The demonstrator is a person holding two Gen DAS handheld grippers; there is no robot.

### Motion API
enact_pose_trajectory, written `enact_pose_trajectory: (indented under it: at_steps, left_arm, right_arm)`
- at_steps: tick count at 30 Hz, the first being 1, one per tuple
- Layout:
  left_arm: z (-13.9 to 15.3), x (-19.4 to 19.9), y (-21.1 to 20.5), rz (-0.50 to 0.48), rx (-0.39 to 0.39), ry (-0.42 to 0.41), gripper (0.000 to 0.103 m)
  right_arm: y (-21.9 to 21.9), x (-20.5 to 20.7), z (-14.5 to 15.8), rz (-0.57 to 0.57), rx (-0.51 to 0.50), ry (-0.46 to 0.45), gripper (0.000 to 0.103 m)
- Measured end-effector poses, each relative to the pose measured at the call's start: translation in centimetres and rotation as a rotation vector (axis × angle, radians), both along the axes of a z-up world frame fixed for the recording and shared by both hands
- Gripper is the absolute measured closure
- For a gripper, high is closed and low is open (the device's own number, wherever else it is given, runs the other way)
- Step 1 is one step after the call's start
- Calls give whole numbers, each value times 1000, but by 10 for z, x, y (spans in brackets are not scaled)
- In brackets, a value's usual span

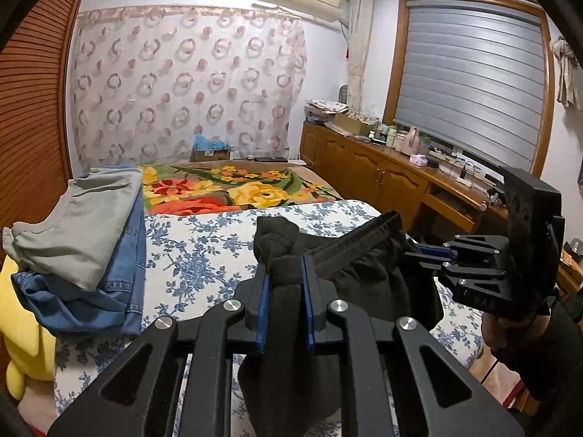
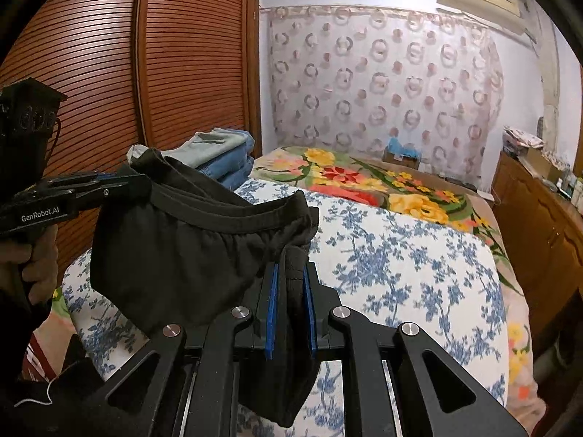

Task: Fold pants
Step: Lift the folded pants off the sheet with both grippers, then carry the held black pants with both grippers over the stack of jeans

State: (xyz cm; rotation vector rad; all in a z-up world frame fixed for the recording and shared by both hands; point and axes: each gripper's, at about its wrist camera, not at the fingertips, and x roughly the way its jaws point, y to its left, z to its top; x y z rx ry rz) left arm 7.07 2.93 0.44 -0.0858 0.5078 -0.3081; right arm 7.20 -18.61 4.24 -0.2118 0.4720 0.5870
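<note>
Early stage, I'd judge: black soft-fabric pants [image 2: 189,240] are held up off the blue-floral white bedspread [image 2: 400,273], waistband stretched btwn both grippers, nothing folded yet. Left gripper [image 1: 286,284] is clamped nearly closed on a bunched waistband corner; right gripper [image 2: 291,291] likewise pinches the other corner. Left to do: lay flat, fold legs, stack w/ folded grey and denim garments [image 1: 91,240].

home bedroom: bed [image 1: 204,251], wardrobe [image 2: 109,73], curtain [image 1: 182,87]
</note>
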Motion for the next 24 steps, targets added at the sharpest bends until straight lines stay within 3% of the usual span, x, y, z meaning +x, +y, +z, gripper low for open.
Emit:
enact_pose_trajectory:
  at_steps: [8, 18, 24]
  left_arm:
    - [8, 19, 18, 46, -4, 1, 87]
    - [36, 37, 48, 120, 27, -42, 87]
    - [47, 43, 61, 140, 53, -65, 87]
  right_arm:
    - [20, 41, 11, 47, -28, -3, 90]
    - [51, 92, 38, 127, -55, -77, 90]
    - [60, 112, 38, 161, -44, -104, 90]
